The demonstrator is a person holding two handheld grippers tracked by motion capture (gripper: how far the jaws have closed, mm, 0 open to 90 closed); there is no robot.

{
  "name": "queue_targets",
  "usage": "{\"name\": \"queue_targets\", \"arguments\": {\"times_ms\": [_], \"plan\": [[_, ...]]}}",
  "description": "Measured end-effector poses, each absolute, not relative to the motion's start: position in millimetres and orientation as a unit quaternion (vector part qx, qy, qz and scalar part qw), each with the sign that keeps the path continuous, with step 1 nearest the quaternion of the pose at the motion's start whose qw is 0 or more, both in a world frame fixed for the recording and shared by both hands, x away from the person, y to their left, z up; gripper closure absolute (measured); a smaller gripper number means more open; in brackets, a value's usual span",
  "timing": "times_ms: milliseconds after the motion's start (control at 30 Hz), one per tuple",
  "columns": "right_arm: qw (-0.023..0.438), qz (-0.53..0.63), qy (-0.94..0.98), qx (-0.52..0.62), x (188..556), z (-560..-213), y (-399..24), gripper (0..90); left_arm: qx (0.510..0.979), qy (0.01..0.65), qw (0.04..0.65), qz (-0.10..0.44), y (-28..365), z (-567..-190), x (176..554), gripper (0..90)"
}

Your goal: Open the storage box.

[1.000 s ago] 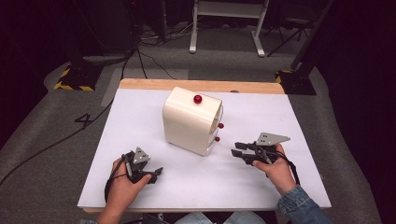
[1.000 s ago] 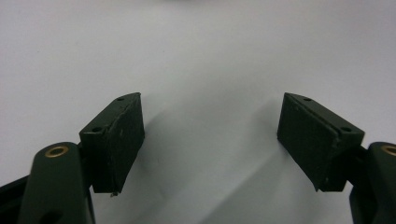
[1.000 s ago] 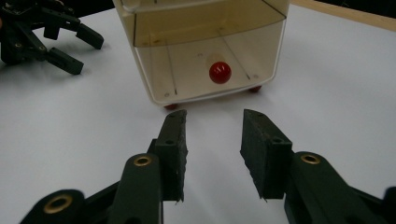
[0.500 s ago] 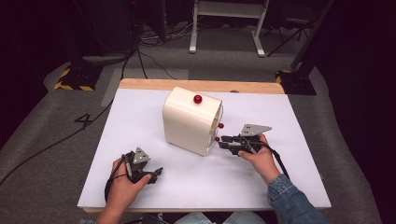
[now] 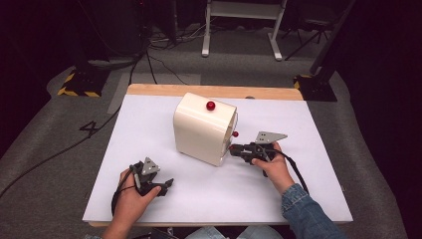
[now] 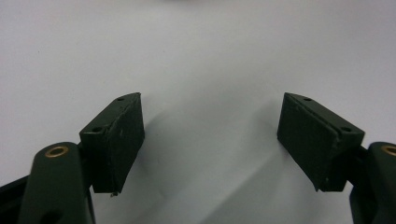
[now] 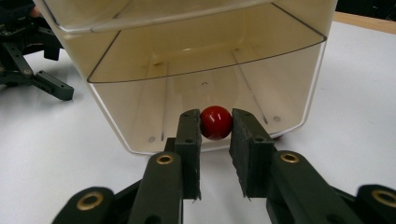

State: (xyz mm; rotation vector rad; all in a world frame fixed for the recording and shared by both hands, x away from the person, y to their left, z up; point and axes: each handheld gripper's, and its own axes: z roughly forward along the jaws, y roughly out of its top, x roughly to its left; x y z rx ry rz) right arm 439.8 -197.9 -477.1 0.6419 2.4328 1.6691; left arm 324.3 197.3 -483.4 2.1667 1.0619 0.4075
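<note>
Between the jaws of the right gripper [image 7: 215, 135] a red knob [image 7: 216, 122] is seen, and both pads are pressed against its sides, so the knob is grasped. It sits at the lower front edge of a cream box [image 7: 196, 70], just beyond the jaw tips, and what it is fixed to is hidden behind it. Past the knob the inside of the box is shown through a clear front panel, and its top is cut off by the upper edge of the right gripper view. To the far left of these jaws the left gripper [image 7: 28, 60] is partly seen, dark and cut by the edge.

In the high view the right gripper [image 5: 234, 148] is held against the lower side of the cream box [image 5: 201, 127], and the grasped knob can hardly be made out there. A second red knob [image 5: 211, 105] is placed on top of the box and a third red knob [image 5: 235, 133] on its side, above the jaws.

The jaws of the left gripper [image 6: 210, 135] are spread wide with nothing between them, only the white table [image 6: 210, 56]. In the high view this gripper [image 5: 166, 185] is rested on the table [image 5: 149, 124], well apart from the box
</note>
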Motion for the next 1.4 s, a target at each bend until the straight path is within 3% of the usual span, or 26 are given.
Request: {"name": "queue_targets", "arguments": {"times_ms": [633,1400], "plan": [[0.073,0.554,0.800,0.218,432.0,-478.2,-204.3,74.4,0.833,0.408,0.339,0.155,196.8,-483.2,324.3,23.2],[0.094,0.534,0.805,0.240,397.4,-464.7,-264.5,74.3,0.833,0.408,0.339,0.156,196.7,-483.3,324.0,23.2]]}}
